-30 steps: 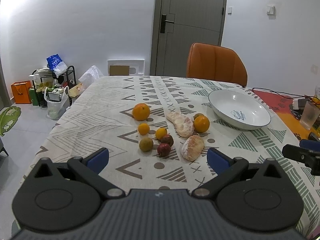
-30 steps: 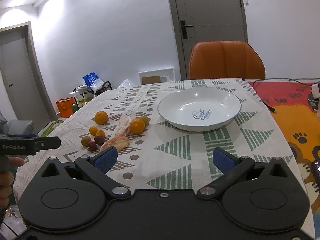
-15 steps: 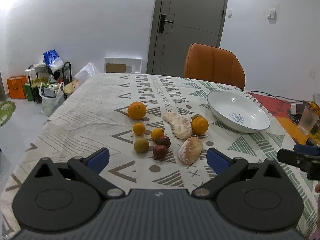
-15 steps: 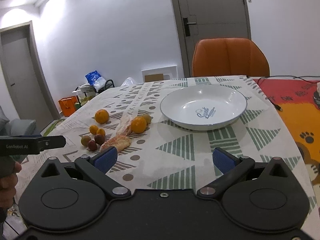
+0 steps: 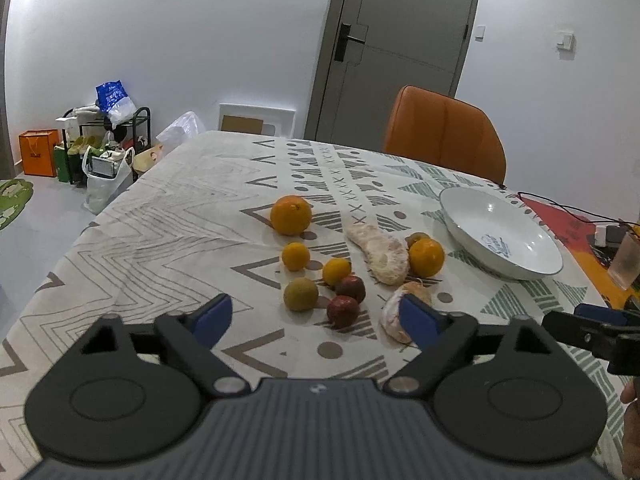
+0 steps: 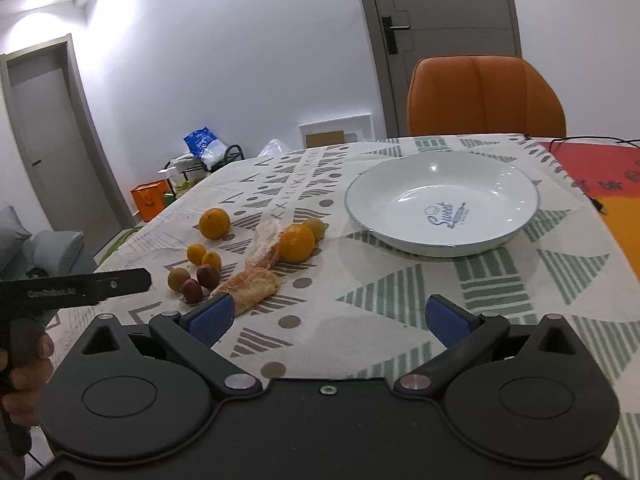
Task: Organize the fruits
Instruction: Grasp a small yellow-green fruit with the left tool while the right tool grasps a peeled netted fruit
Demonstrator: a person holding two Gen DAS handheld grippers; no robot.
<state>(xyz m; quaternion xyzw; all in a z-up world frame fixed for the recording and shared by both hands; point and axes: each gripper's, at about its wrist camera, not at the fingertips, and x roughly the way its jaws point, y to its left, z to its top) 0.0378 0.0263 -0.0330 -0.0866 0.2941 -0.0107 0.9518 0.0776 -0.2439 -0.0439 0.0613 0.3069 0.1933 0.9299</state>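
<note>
Orange and dark red fruits lay clustered on the patterned tablecloth [image 5: 168, 236], none of them yet in the white bowl [image 5: 500, 236], which stood well apart to their right with only a blue print on its bottom. The largest orange [image 5: 291, 215] sat farthest back; nearer came two small oranges [image 5: 295, 256], a brownish-green round fruit [image 5: 301, 294] and two dark red fruits [image 5: 343, 311] touching each other. Two peeled pomelo pieces [image 5: 379, 251] lay to the right of these, the longer one just beside a second orange [image 5: 426, 257], behind which a small greenish fruit [image 5: 418, 239] peeked out. The left gripper [image 5: 316, 314] hovered low over the near side of the cluster with its blue-padded fingers spread wide and nothing between them; its right pad overlapped the nearer pomelo piece in the left wrist view, though contact could not be judged. The right gripper [image 6: 328, 318] hung over bare cloth between the fruits and the bowl, its fingers equally wide apart and holding nothing. An orange chair [image 6: 486, 96] stood at the table's far edge, before a grey door [image 5: 400, 48].
</note>
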